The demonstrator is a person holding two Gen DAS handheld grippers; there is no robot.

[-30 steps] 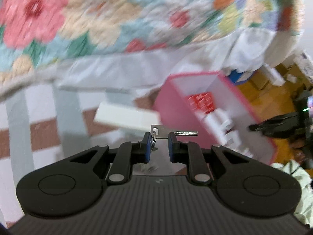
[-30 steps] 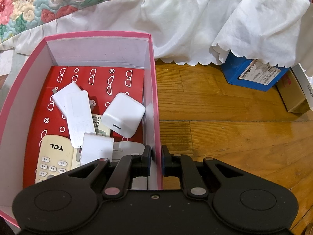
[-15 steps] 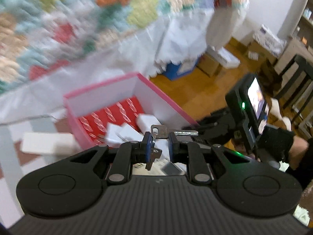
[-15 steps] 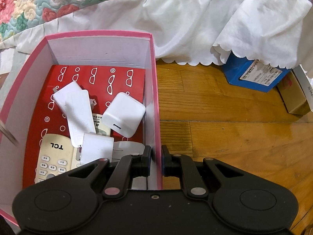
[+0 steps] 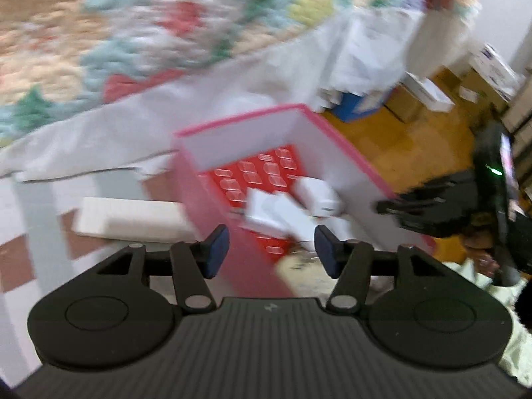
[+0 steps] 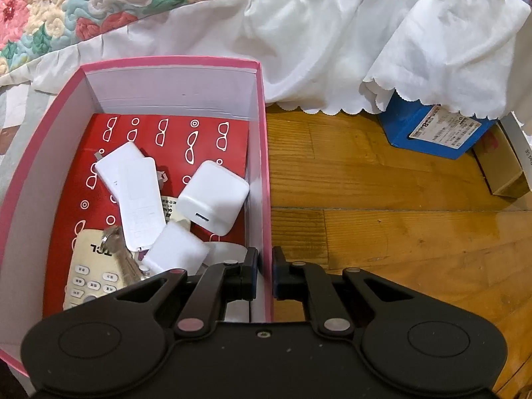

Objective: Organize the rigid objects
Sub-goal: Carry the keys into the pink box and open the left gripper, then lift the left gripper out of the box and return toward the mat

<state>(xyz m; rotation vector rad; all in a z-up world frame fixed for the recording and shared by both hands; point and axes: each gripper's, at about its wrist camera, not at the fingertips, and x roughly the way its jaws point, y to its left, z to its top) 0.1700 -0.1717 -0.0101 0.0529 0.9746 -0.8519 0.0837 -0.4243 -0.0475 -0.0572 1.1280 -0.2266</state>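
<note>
A pink box (image 6: 263, 153) with a red patterned floor holds white chargers (image 6: 212, 198), a white card, a beige TCL remote (image 6: 91, 269) and a blurred bunch of keys (image 6: 114, 237) lying on the remote. My right gripper (image 6: 265, 274) is shut on the box's right wall. My left gripper (image 5: 271, 247) is open and empty above the box's near left wall (image 5: 239, 232); the left wrist view is motion-blurred. The right gripper also shows there (image 5: 432, 206) at the box's right wall.
A floral quilt with a white frill (image 6: 299, 33) hangs behind the box. A blue carton (image 6: 432, 129) and brown boxes stand on the wooden floor at the right. A white flat box (image 5: 133, 219) lies on a checked mat left of the pink box.
My left gripper has opened and let go of the keys, which now lie in the box on the remote. The right gripper has kept its hold on the wall.
</note>
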